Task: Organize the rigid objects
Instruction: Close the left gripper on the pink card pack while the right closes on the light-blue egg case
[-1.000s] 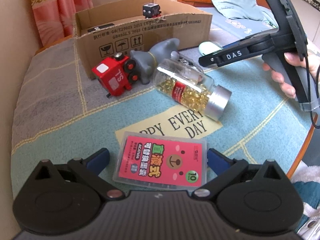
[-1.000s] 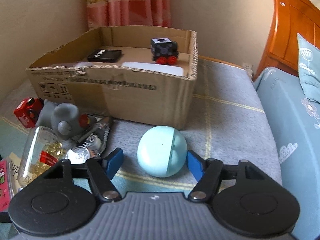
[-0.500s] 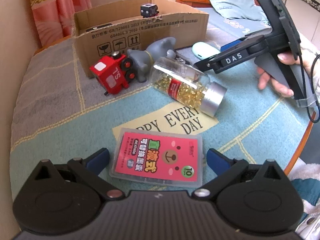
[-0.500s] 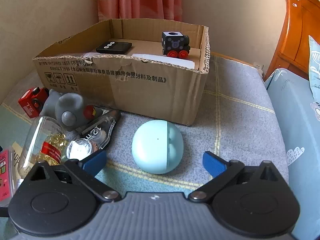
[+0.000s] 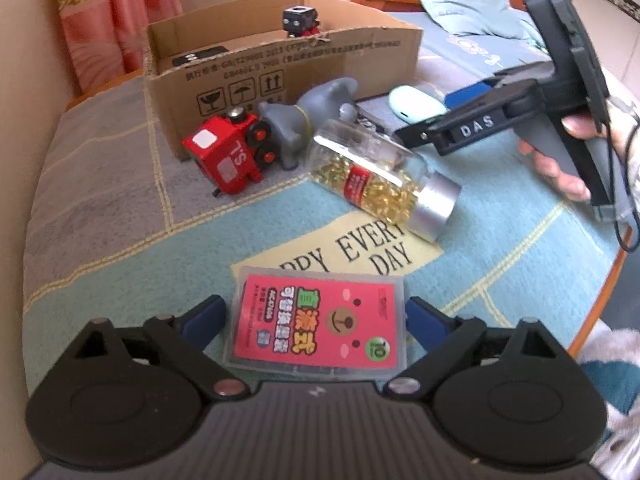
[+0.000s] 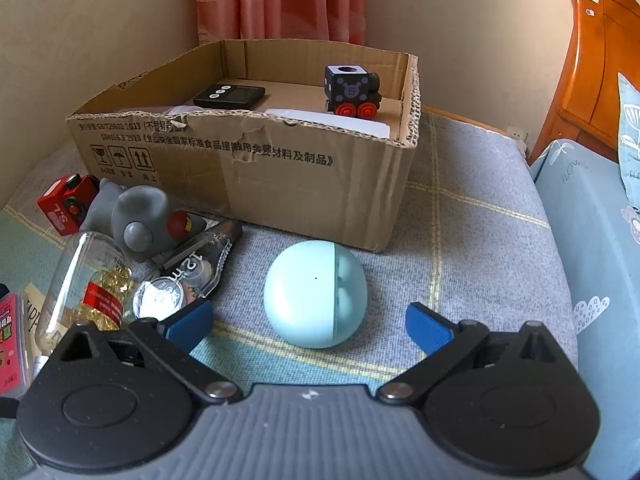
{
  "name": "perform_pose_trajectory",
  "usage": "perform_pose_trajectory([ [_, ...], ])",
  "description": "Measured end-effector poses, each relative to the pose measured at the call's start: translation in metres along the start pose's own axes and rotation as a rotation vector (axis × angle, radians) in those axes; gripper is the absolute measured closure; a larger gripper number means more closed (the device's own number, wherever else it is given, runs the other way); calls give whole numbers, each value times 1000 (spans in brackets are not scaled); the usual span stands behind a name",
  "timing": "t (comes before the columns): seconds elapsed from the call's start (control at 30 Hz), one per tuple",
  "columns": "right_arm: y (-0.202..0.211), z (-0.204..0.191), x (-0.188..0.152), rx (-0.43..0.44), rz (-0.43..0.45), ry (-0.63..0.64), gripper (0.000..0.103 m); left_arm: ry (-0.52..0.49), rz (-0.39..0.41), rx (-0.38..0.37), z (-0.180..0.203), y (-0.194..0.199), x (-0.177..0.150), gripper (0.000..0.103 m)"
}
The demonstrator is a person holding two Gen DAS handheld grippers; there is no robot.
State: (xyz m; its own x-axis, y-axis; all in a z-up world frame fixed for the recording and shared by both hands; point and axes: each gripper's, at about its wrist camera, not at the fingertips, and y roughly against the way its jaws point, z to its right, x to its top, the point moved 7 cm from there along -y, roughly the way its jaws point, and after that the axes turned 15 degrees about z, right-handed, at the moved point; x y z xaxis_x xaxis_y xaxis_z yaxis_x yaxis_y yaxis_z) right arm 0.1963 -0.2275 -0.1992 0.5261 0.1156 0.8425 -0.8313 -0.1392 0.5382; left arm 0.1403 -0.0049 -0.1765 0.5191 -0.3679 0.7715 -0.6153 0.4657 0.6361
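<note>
Two grippers are ours to mind, and both stand wide apart, clamping nothing. On the left, our left gripper (image 5: 312, 318) straddles the pink refill case (image 5: 316, 326), which lies flat on the mat (image 5: 120, 264) near its front edge; the case is thin and slick, so we judge the pads may ride over its edges or tip it when they close. Further along, the capsule bottle (image 5: 376, 178) lies on its side and could roll if nudged. To the right, our right gripper (image 6: 308, 326) brackets the mint earbud case (image 6: 316, 292), just in front of the cardboard box (image 6: 280, 184). Its rounded shell may squirt forward from an off-centre pinch, toward the correction tape (image 6: 188, 276) beside it.
</note>
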Motion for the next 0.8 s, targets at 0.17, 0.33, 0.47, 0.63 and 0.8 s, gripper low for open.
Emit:
perform_pose_trajectory([
  [0.17,1,0,-1,11,1,6,0,14,-30,24,6,-4,4,8],
  [0.33,4,-1,-3,28,0,15,0,-36,-48,-32,7,-1,0,7],
  [0.47,5,-3,-3,33,4,16,0,-55,-45,-53,7,-1,-1,6],
  [0.63,4,-4,1,23,24,13,9,-51,-38,-46,7,-1,0,9],
  [0.8,2,-1,9,27,32,25,25,-45,-29,-39,8,0,-1,9],
])
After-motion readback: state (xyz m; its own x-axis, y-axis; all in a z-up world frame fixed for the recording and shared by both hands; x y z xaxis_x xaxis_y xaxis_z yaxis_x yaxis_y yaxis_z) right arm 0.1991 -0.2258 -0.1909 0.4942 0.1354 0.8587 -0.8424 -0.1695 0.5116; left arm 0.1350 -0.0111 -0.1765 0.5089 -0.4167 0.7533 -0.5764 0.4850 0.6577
